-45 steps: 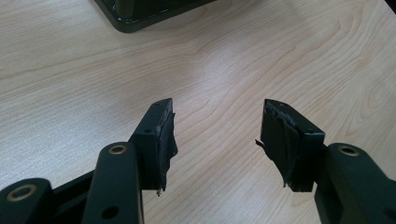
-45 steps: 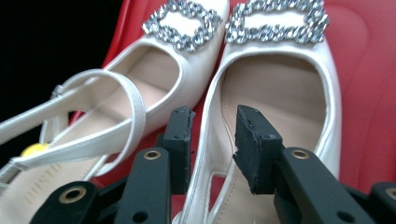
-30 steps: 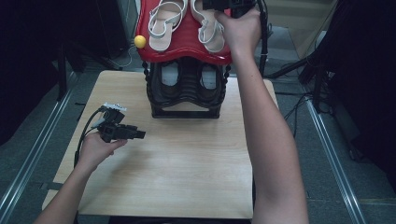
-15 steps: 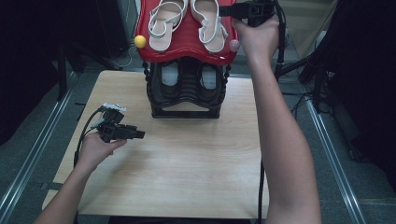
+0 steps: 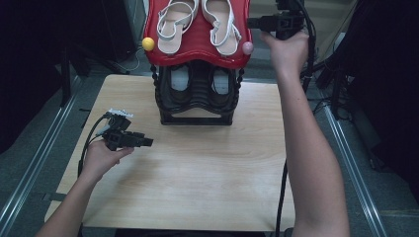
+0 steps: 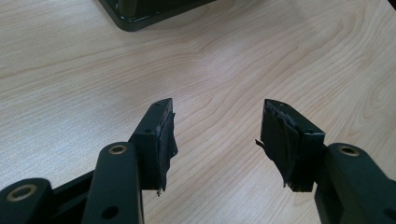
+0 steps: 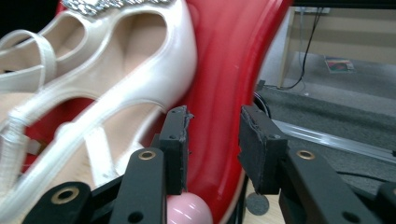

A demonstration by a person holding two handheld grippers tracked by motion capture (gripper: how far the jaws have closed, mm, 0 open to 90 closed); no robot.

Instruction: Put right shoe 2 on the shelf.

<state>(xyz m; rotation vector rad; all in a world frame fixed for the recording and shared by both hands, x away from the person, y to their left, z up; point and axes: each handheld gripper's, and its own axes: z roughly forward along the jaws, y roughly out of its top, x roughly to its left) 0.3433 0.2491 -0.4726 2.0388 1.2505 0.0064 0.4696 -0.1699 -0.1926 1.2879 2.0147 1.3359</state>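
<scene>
1. White sandals point(image 5: 200, 24), a pair, lie side by side on the red top tray point(image 5: 197, 49) of a black shoe rack point(image 5: 195, 96) at the far edge of the desk point(image 5: 197, 168) in the high view. A yellow ball point(image 5: 147, 43) caps the tray's left corner, a pink ball point(image 5: 247, 48) its right. The right gripper point(image 5: 254, 22) is held level at the tray's right edge, just beside the pink ball, pointing toward the sandals. The left gripper point(image 5: 148, 142) hovers low over the desk, left of the rack.
2. Left gripper view: the left gripper's fingers point(image 6: 159, 140) stand wide apart with nothing between them, bare wood below and a corner of the rack's base point(image 6: 140, 11) ahead.
3. Right gripper view: the right gripper's fingers point(image 7: 177, 149) are partly open and straddle the tray's red rim point(image 7: 219, 93); the pads do not press on it. The jaws have just been narrowing slightly. One sandal point(image 7: 93, 88) lies just left of the fingers, with the pink ball point(image 7: 184, 210) beneath them.
</scene>
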